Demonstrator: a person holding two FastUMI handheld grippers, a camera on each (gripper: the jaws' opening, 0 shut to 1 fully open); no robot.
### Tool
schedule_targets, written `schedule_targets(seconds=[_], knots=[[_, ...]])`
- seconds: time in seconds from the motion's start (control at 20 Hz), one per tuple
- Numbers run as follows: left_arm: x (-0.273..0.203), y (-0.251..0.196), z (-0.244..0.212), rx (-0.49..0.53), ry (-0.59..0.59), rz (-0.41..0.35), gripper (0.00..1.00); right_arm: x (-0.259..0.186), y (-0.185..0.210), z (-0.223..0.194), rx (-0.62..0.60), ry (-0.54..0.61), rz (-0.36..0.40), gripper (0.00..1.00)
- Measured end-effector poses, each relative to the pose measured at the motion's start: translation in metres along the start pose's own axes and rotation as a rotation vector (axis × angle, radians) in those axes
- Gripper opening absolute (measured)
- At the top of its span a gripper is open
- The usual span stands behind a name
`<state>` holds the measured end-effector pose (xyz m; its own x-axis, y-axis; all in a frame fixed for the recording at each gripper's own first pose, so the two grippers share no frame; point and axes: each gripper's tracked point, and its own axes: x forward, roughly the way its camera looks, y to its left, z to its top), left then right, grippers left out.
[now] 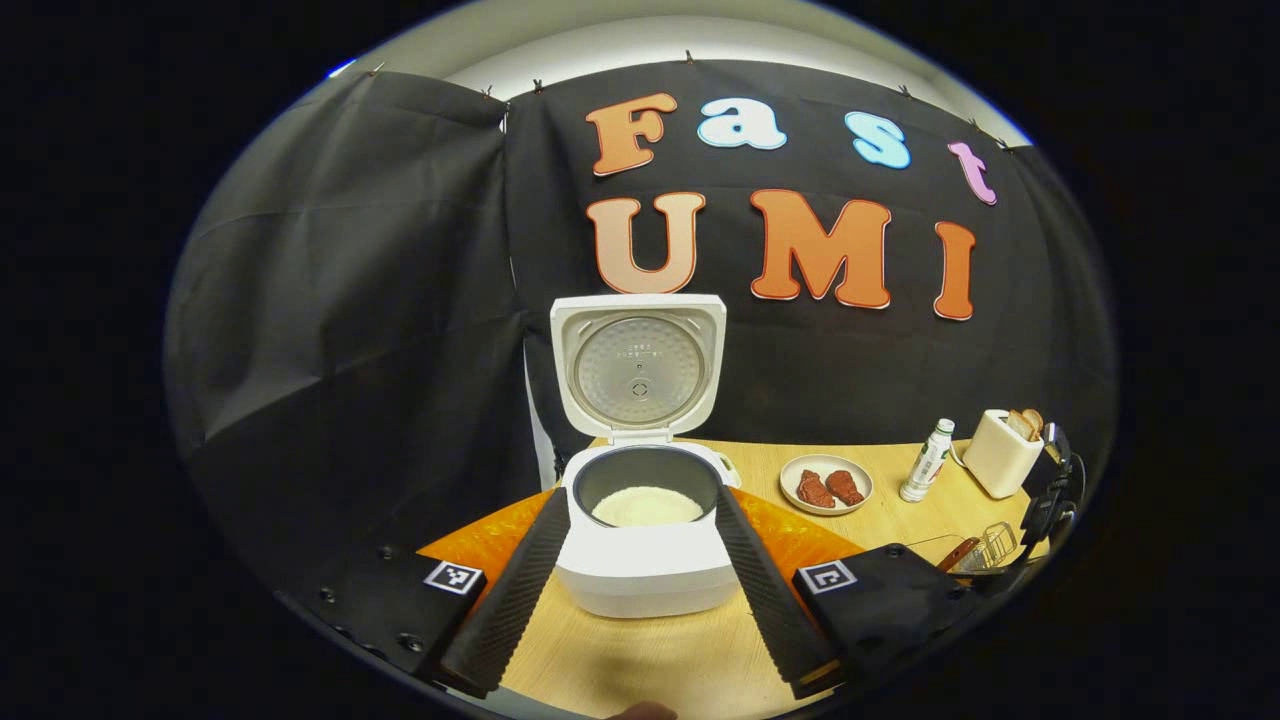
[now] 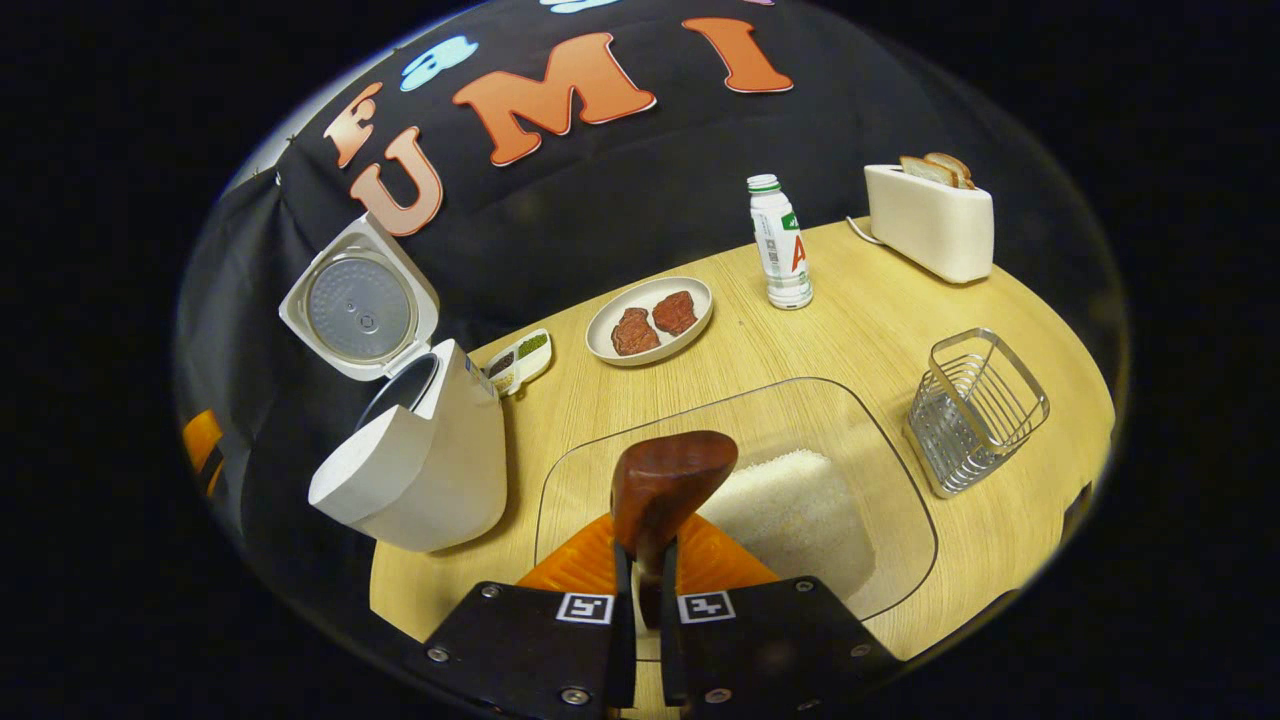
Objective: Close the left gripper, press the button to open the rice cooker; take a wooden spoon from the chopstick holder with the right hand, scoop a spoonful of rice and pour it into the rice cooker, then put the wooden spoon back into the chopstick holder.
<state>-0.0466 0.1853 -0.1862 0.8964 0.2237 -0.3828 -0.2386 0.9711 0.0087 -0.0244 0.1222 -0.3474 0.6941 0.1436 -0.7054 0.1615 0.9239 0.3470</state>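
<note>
Clamped in the right hand-held gripper (image 2: 640, 590), a brown wooden spoon (image 2: 665, 490) hangs over a clear glass rice dish (image 2: 900, 520); left hand-held gripper (image 1: 640, 600) gapes wide before the lid-up white rice cooker (image 1: 645, 560) on the surface.

Counts: 1 rice cooker (image 2: 420, 440), 1 wooden spoon (image 2: 665, 485), 1 glass rice dish (image 2: 890, 530), 1 wire chopstick holder (image 2: 975, 410), 1 plate (image 2: 620, 305) with 2 meat pieces (image 2: 655, 322), 1 bottle (image 2: 781, 255), 1 toaster (image 2: 930, 225) with 2 bread slices (image 2: 938, 168), 1 small divided tray (image 2: 520, 362), 1 table (image 2: 850, 330).

Right gripper (image 2: 640, 575) jaws clamp wooden spoon (image 2: 665, 485) above glass rice dish (image 2: 900, 520); rice cooker (image 2: 420, 450) open.
</note>
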Motion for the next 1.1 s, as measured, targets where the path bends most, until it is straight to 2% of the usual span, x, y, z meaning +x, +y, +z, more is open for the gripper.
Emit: schedule_targets(seconds=[0.3,0.5,0.6,0.85,1.1], knots=[[0.000,0.000,0.002,-0.003,-0.004,-0.007,0.99,0.005,0.001,-0.006,0.205,0.086,0.083,0.09],[0.001,-0.003,0.002,-0.004,-0.002,-0.010,0.99,0.003,-0.007,0.003,0.326,0.103,0.151,0.09],[0.001,-0.004,0.003,-0.006,-0.005,-0.012,0.99,-0.002,-0.011,0.010,0.372,0.100,0.185,0.09],[0.006,-0.015,0.006,-0.003,-0.008,-0.023,0.99,-0.011,-0.034,0.026,0.416,0.061,0.194,0.10],[0.008,-0.023,0.013,-0.003,-0.025,-0.032,0.99,-0.027,-0.044,0.061,0.551,0.006,0.251,0.09]])
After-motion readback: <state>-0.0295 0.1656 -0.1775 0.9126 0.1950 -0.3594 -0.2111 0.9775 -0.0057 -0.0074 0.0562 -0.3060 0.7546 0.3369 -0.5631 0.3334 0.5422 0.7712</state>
